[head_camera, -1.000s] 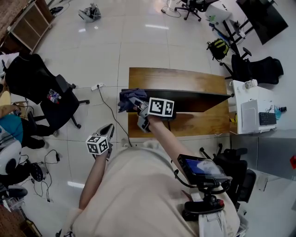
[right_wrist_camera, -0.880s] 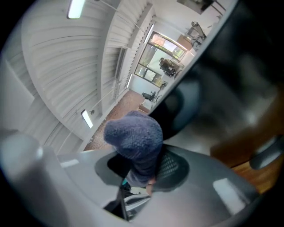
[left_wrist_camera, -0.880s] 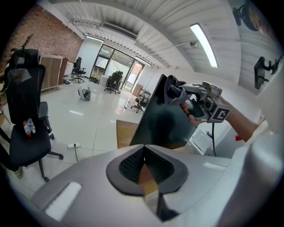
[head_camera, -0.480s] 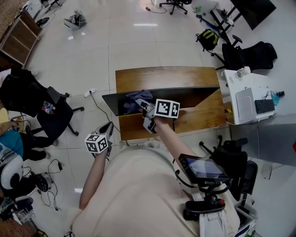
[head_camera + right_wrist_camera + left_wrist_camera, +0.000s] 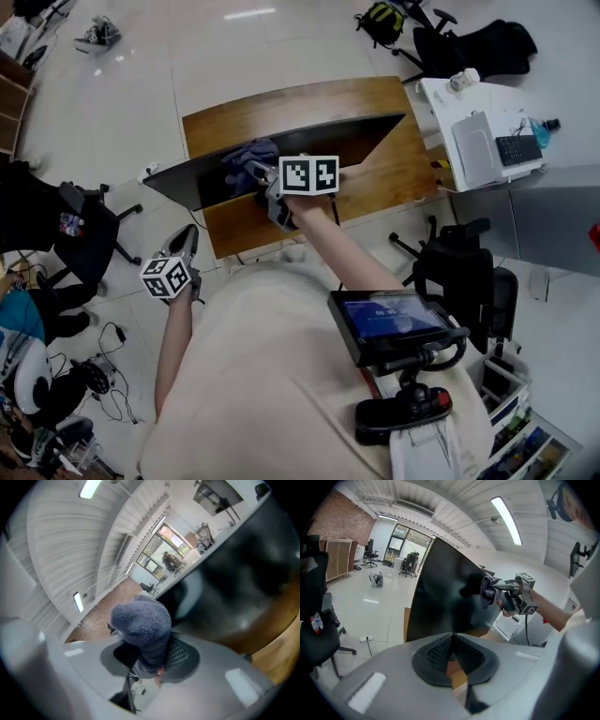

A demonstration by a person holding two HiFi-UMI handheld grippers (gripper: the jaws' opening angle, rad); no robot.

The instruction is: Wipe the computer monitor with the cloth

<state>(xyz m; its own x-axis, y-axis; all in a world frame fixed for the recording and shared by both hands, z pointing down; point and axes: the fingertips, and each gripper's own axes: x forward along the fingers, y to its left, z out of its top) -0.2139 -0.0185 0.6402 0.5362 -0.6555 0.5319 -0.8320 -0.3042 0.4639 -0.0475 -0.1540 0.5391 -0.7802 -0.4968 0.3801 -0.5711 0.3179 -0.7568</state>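
The black computer monitor (image 5: 309,141) stands on a wooden desk (image 5: 281,103), its dark screen facing me. My right gripper (image 5: 255,174) is shut on a blue-grey cloth (image 5: 246,159) and presses it against the left part of the screen. In the right gripper view the cloth (image 5: 143,625) bulges out from between the jaws, with the monitor (image 5: 243,578) close behind. My left gripper (image 5: 184,246) hangs low to the left of the desk, shut with nothing in it. The left gripper view shows the monitor (image 5: 445,588), the cloth (image 5: 487,590) and the right gripper (image 5: 491,591) at the screen.
A black office chair (image 5: 66,225) stands on the tiled floor at the left. A white side table (image 5: 478,122) with a keyboard sits right of the desk. Another dark chair (image 5: 464,281) is near my right side. A power strip (image 5: 147,172) and cable lie by the desk's left end.
The view has shifted, so the desk and monitor sit higher and tilted. My right gripper keeps the cloth on the screen's left part. The left gripper stays low.
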